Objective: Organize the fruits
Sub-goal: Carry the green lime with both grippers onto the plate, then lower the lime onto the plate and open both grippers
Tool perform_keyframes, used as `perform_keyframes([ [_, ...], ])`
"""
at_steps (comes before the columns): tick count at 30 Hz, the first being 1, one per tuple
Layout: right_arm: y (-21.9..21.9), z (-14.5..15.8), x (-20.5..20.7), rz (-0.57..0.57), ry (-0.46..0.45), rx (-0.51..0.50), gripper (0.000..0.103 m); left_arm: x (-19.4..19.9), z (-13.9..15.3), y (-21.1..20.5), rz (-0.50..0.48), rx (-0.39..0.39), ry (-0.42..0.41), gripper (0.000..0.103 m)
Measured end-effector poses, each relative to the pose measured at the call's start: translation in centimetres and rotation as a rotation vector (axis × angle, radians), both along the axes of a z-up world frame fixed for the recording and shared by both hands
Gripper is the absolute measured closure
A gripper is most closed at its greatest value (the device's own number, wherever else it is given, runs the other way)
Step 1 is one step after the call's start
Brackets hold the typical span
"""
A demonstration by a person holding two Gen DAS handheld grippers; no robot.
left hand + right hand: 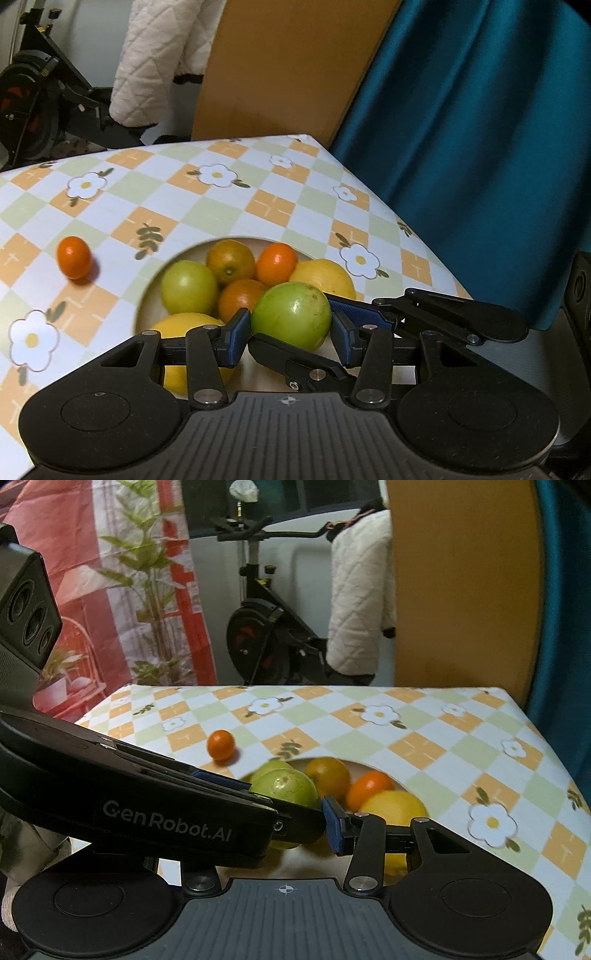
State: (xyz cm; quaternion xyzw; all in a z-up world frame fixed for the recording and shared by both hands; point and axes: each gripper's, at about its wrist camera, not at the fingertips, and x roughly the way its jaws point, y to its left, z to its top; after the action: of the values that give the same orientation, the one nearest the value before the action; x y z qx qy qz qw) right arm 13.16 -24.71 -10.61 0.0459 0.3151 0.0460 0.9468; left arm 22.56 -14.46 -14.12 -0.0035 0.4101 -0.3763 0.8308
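Both tongs (290, 328) (295, 812) pinch one round, glossy green fruit (291, 315), lightly speckled.

left gripper (291, 334): closed on green fruit (291, 315)
bowl (146, 295): holds fruits
small orange (73, 257): at nine o'clock of bowl, on table (207, 206)

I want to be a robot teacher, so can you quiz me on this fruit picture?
1. True or false: a small orange lies on the table, outside the plate.
2. What sits between the left gripper's jaws? A) a banana B) a green fruit C) nothing
3. How many lemons are on the plate?

Key: 1 true; 2 B; 3 two.
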Motion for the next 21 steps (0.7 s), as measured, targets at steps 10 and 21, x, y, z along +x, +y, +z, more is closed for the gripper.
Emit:
perform_keyframes([
  [10, -0.9, -1.6, -0.1, -0.014, 0.028, 0.022, 0.061, 0.1, -1.1, -0.8, -0.005, 0.030, 0.031, 0.053],
  [21, -0.8, -2.8, 0.1, -0.008, 0.046, 0.020, 0.061, 0.1, -2.0, -1.0, 0.007, 0.048, 0.027, 0.053],
])
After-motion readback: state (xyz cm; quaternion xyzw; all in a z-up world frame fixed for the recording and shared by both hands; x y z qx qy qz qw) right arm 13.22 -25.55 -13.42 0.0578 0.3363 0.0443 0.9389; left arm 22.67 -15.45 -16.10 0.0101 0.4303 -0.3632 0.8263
